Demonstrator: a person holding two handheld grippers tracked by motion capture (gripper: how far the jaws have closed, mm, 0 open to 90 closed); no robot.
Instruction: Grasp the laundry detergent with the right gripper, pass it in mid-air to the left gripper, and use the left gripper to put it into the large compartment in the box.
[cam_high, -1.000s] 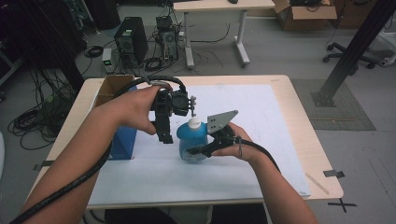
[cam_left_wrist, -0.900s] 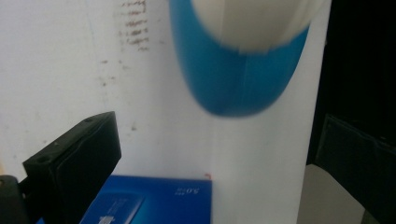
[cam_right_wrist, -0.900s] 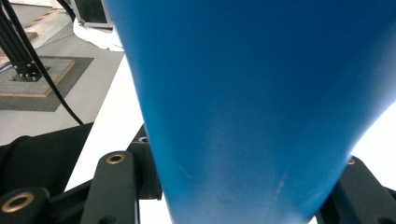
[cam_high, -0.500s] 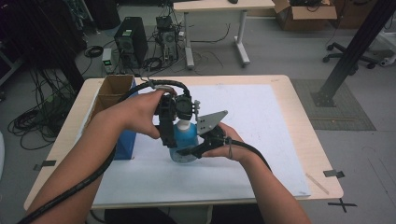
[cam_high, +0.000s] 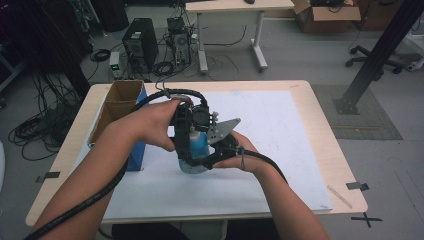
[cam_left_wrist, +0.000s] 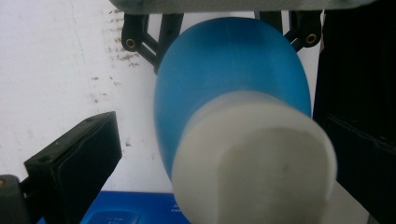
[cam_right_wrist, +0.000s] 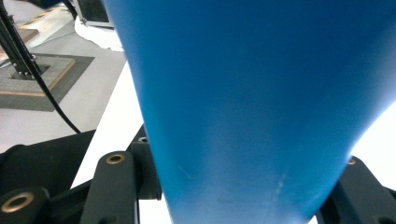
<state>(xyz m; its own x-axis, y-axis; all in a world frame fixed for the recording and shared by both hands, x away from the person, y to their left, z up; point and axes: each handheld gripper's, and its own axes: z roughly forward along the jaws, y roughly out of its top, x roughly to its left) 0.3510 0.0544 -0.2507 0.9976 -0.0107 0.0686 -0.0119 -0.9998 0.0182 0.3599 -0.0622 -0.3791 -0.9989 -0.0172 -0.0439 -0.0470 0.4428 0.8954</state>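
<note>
A blue bottle (cam_high: 198, 148) with a white cap (cam_left_wrist: 254, 158) stands on the white sheet (cam_high: 280, 130) near the table's middle. My right gripper (cam_high: 201, 163) comes in from the right and is shut on the bottle's lower body (cam_right_wrist: 252, 93); its jaws press both sides. My left gripper (cam_high: 190, 146) hangs down over the bottle's top. In the left gripper view the cap sits between the jaws, and the left finger (cam_left_wrist: 74, 163) stands apart from it with white sheet showing in the gap. That gripper is open. From above, the left gripper hides the cap.
An open cardboard box (cam_high: 120, 107) with a blue side stands at the table's left, close to my left forearm. The white sheet covers most of the table (cam_high: 345, 165). On the floor beyond are computer towers, cables and another desk.
My left gripper has moved right and down over the bottle's cap, which now is hidden from above. The right gripper and bottle have shifted slightly left.
</note>
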